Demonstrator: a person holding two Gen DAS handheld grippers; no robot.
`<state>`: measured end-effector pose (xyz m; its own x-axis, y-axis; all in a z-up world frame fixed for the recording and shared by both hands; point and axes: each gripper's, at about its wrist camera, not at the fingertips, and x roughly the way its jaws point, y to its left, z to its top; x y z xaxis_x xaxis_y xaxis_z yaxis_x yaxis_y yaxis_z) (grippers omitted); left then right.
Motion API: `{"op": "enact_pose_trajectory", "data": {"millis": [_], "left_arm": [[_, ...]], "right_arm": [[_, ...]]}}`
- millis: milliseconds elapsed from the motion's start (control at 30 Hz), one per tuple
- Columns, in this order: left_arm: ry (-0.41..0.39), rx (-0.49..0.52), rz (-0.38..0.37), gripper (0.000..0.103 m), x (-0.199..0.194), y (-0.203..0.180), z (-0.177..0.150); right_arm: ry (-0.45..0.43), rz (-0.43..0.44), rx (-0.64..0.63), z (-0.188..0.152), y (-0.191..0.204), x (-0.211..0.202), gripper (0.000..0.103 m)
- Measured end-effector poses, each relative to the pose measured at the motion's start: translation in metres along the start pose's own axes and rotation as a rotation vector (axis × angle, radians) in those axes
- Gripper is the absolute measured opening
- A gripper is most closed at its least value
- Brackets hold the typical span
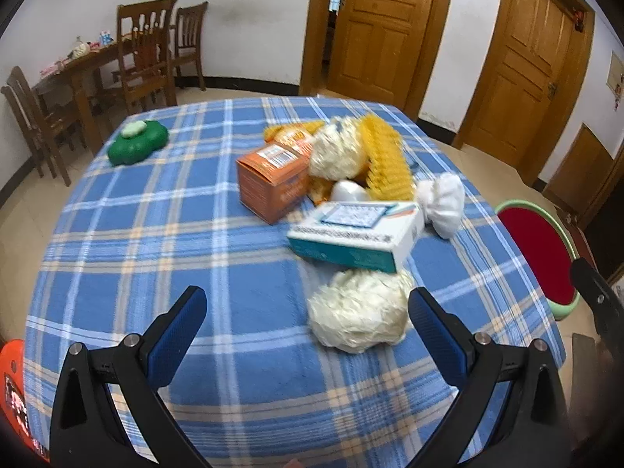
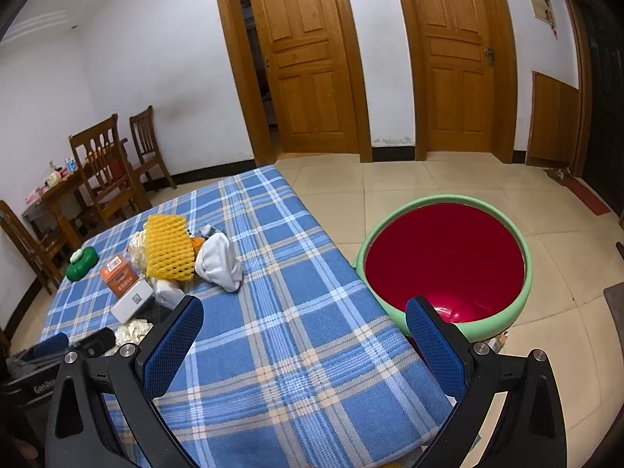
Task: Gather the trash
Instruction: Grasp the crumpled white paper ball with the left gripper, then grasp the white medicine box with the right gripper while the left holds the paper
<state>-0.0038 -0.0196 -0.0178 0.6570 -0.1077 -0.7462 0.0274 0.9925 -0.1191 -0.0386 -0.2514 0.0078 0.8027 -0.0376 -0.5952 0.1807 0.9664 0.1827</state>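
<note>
A pile of trash lies on the blue plaid tablecloth: an orange box, a white and teal box, yellow foam netting, a cream crumpled wad, a white knotted bag and a nearer cream crumpled wad. My left gripper is open, its right finger beside that nearer wad. My right gripper is open over the table's right edge, with nothing between its fingers. The red bin with a green rim stands on the floor to the right.
A green clover-shaped container with a pale lid sits at the table's far left. Wooden chairs and a dining table stand by the back wall. Two wooden doors face the tiled floor. An orange object shows at the lower left.
</note>
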Motion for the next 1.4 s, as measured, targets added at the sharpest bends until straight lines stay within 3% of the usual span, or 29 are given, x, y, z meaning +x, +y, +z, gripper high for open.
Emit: {"op": "enact_pose_trajectory", "data": {"millis": [367, 533, 633, 867, 1400], "left_arm": [[0.063, 0.026, -0.093, 0.088, 0.020, -0.010, -0.006], [0.099, 0.049, -0.192, 0.056, 0.023, -0.017, -0.010], [0.104, 0.063, -0.222, 0.050, 0.019, -0.022, -0.012], [0.101, 0.062, -0.232, 0.049, 0.003, -0.013, -0.014], [0.055, -0.029, -0.148, 0.049, -0.033, 0.042, -0.022]], "right_arm": [[0.025, 0.000, 0.026, -0.002, -0.008, 0.008, 0.103], [0.033, 0.002, 0.024, -0.003, -0.008, 0.010, 0.103], [0.031, 0.001, 0.021, -0.003, -0.007, 0.009, 0.103], [0.019, 0.006, 0.013, -0.002, -0.005, 0.007, 0.103], [0.014, 0.049, -0.050, 0.002, 0.016, 0.007, 0.103]]}}
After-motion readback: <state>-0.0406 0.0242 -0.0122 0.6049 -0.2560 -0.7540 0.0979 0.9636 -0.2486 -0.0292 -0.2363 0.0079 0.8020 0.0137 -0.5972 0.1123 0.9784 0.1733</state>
